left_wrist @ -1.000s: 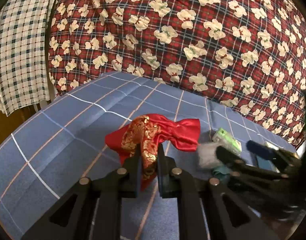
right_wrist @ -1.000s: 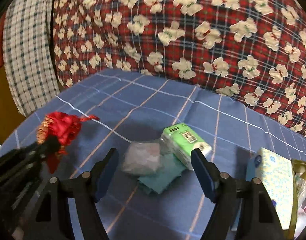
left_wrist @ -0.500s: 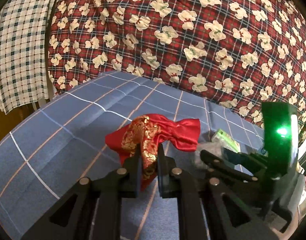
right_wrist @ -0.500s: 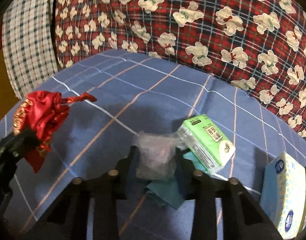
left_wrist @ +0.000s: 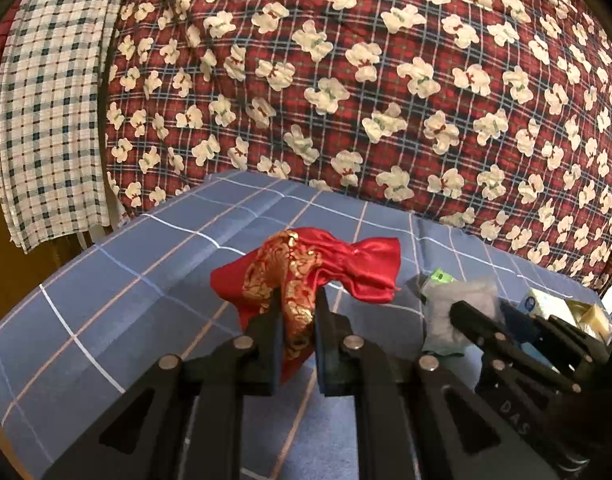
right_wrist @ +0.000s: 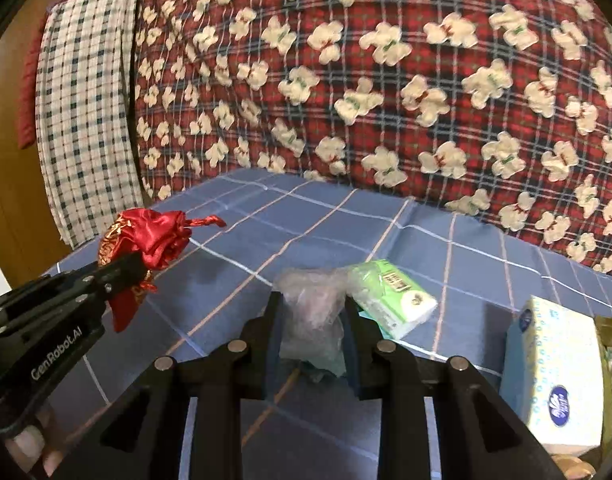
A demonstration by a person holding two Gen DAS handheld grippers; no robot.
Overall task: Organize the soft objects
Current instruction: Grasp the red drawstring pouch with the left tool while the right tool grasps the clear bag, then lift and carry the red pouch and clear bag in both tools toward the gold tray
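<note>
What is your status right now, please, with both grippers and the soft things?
Left gripper shut on red pouch. Right gripper shut on clear bag. Green tissue pack beside the bag; tissue box off right.

The teal cloth [right_wrist: 326, 364] lies mostly hidden under the clear bag [right_wrist: 312, 312] — the tissue box [right_wrist: 554, 376] covers whatever sits at the right edge.

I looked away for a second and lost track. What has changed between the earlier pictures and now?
The right gripper moved forward and shut on the clear plastic packet, which had lain between its open jaws. Unchanged: the left gripper still clamps the red and gold pouch; the green tissue pack and the tissue box lie where they were on the blue checked sheet.
</note>
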